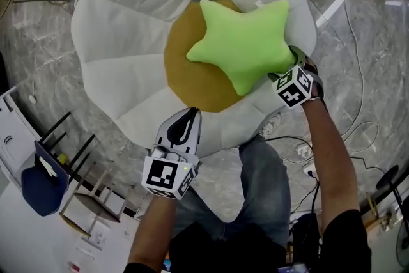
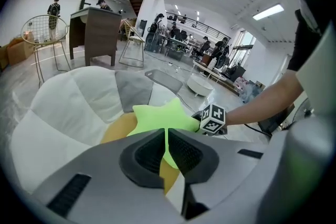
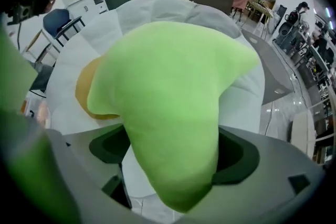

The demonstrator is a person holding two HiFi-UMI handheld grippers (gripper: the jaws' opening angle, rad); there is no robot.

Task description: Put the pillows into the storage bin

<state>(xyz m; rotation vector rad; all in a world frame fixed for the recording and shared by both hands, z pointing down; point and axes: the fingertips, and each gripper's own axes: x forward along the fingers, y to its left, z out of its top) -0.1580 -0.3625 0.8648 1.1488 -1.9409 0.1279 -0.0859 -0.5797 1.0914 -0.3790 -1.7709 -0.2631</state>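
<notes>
A lime-green star pillow [image 1: 246, 41] lies on the mustard-yellow centre of a big white flower-shaped cushion [image 1: 121, 73], which is spread on the marble floor [image 1: 51, 29]. The star sits toward the 2 o'clock side of that yellow disc, its points spilling onto the white petals; a grey petal is at the cushion's 12 o'clock.

The right gripper [image 1: 289, 77] is at the star's 4 o'clock, pointing steeply down. Its jaws stand wide apart with one point of the star hanging between them. In the right gripper view the fabric leans against the jaw at 3 o'clock, while a strip of white cushion shows between the pillow and the jaw at 9 o'clock, so nothing is pinched.

The left gripper [image 1: 192, 113] hovers over the cushion's 6 o'clock rim, near the edge of the yellow centre and apart from the star. Its jaws are pressed together with nothing between them.

A dark blue chair [image 1: 39, 183] stands off the cushion at 8 o'clock
</notes>
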